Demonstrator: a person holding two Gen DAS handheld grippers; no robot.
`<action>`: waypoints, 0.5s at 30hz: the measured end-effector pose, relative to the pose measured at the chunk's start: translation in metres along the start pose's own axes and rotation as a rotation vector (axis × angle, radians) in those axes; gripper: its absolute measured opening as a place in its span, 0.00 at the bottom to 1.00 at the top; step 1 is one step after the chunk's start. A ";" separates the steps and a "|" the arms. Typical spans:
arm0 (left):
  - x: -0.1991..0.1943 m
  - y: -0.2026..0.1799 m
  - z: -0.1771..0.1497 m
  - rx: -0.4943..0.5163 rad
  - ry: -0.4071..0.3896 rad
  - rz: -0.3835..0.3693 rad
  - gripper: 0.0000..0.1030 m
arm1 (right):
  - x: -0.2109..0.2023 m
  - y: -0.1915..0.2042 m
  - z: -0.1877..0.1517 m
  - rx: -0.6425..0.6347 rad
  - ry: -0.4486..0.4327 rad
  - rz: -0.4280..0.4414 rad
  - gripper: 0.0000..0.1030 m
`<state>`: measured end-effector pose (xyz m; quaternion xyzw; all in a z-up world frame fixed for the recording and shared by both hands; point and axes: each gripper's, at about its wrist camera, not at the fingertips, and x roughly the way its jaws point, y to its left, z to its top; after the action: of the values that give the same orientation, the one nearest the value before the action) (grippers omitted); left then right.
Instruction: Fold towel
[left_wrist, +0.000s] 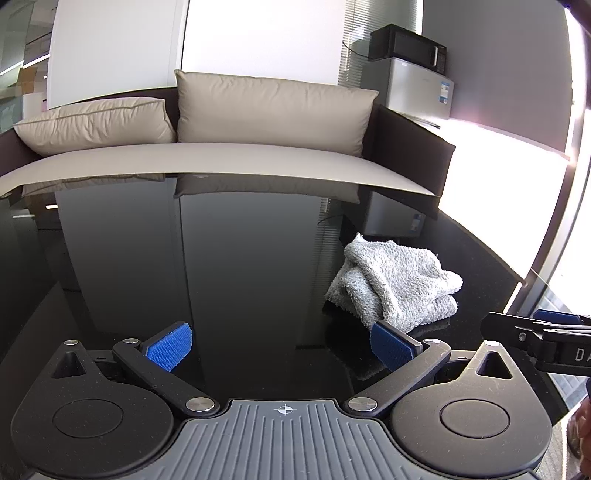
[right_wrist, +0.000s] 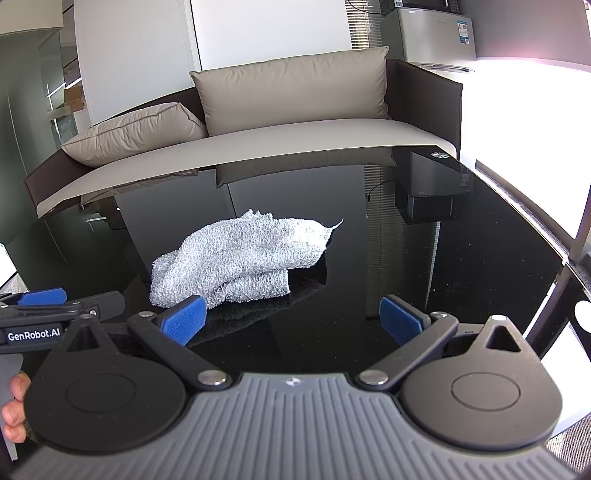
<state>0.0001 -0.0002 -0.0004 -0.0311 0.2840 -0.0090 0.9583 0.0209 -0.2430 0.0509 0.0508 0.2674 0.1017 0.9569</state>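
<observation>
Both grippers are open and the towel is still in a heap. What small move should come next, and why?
Probably bring the right gripper forward and left to the towel's near edge. The towel lies crumpled on the black table, neither gripper holds it, and the left gripper faces bare table, with the towel to its right.

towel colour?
Light grey, fluffy terry towel, crumpled on the black glossy table. Shows best in the right wrist view.

Two low wrist views facing sofa (left_wrist: 258, 110), sharing towel (left_wrist: 395, 284).
</observation>
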 end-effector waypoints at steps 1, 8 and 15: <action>0.000 0.000 0.000 -0.001 -0.001 0.000 0.99 | 0.001 0.000 0.000 0.002 0.002 0.001 0.99; 0.000 0.000 -0.002 -0.004 -0.005 0.001 0.99 | 0.006 -0.001 0.000 0.013 0.010 0.008 0.99; 0.003 -0.004 -0.003 -0.004 -0.007 0.001 0.99 | 0.003 0.002 0.000 -0.005 0.008 -0.004 0.99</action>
<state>0.0008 -0.0040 -0.0042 -0.0328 0.2808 -0.0078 0.9592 0.0232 -0.2398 0.0491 0.0476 0.2712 0.1005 0.9561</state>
